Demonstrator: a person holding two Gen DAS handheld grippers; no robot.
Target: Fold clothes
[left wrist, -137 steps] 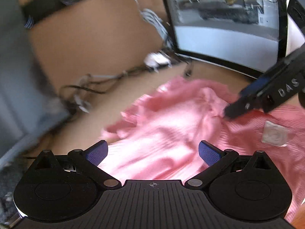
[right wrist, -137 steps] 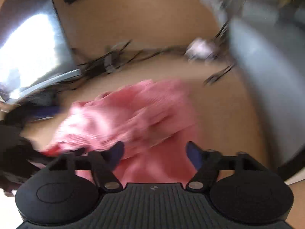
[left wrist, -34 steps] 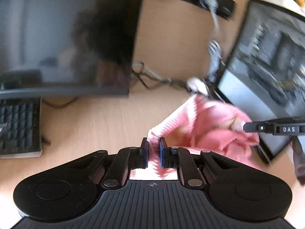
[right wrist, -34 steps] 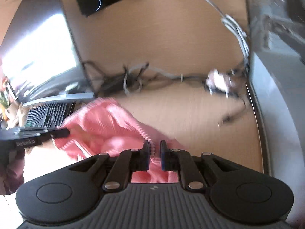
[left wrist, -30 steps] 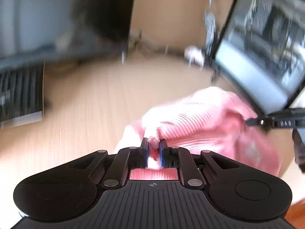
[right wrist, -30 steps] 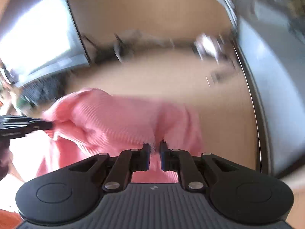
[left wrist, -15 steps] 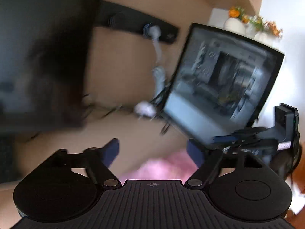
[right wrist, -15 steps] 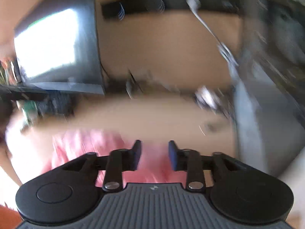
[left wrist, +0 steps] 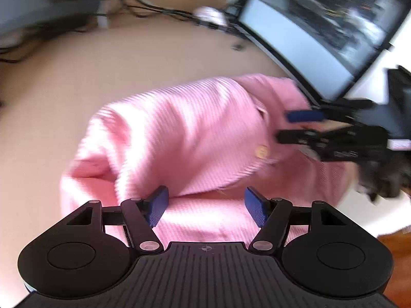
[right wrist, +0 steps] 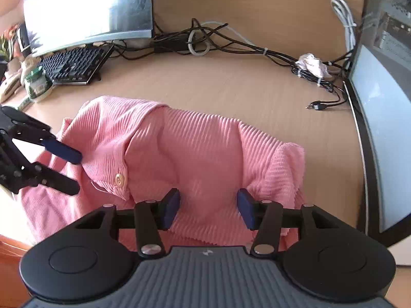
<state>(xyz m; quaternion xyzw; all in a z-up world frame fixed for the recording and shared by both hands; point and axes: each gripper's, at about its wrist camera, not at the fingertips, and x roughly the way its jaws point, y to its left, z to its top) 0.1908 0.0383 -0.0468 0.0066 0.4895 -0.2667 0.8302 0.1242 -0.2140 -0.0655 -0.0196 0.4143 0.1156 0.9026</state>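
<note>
**Shirt bunched between two spread grippers**

The pink shirt (right wrist: 195, 154) lies doubled over on the desk (right wrist: 257, 87), its long axis running from the keyboard (right wrist: 72, 66) side toward the right-hand monitor (right wrist: 385, 118). The left gripper (right wrist: 66, 172) is released at the end nearer the keyboard; the right gripper (right wrist: 208, 208), also released, hovers over the near edge. Neither holds cloth.
</note>
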